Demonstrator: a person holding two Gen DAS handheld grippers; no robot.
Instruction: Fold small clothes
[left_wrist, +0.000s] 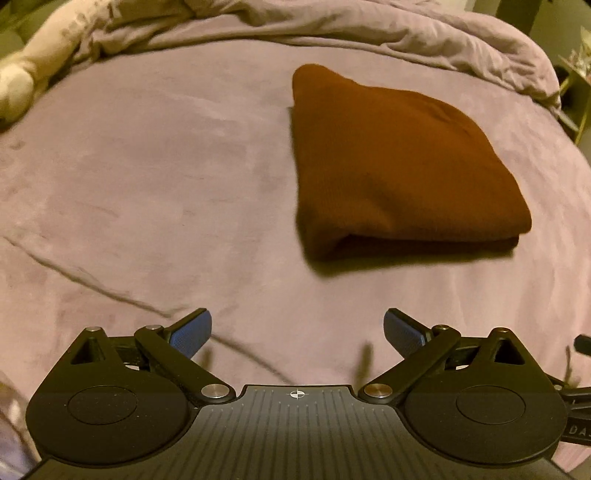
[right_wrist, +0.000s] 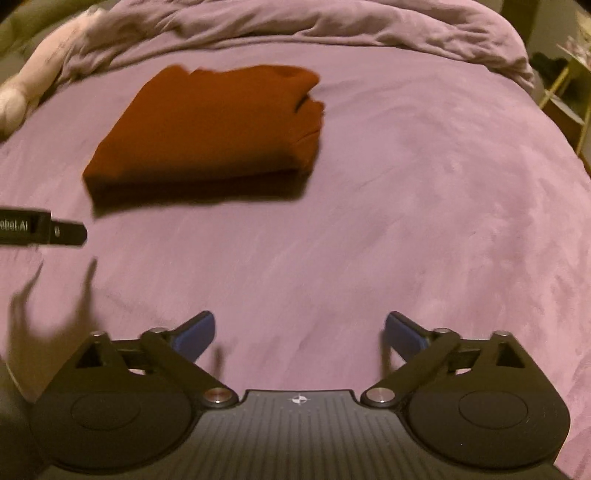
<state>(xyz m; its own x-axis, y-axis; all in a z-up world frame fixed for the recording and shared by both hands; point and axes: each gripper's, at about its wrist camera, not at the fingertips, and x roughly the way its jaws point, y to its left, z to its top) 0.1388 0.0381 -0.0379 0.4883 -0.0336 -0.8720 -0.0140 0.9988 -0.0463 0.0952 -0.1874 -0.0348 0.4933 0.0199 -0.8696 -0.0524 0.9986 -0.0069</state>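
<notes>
While both grippers, left gripper (left_wrist: 297, 330) and right gripper (right_wrist: 300, 330), hang with jaws wide and empty, the folded brown garment (left_wrist: 399, 166) lies on the bed (left_wrist: 147, 184) at one o'clock: soft, light, floppy; best pinched at its near folded edge.

folded garment (left_wrist: 399, 162) on bedspread (left_wrist: 147, 184) — alone
</notes>
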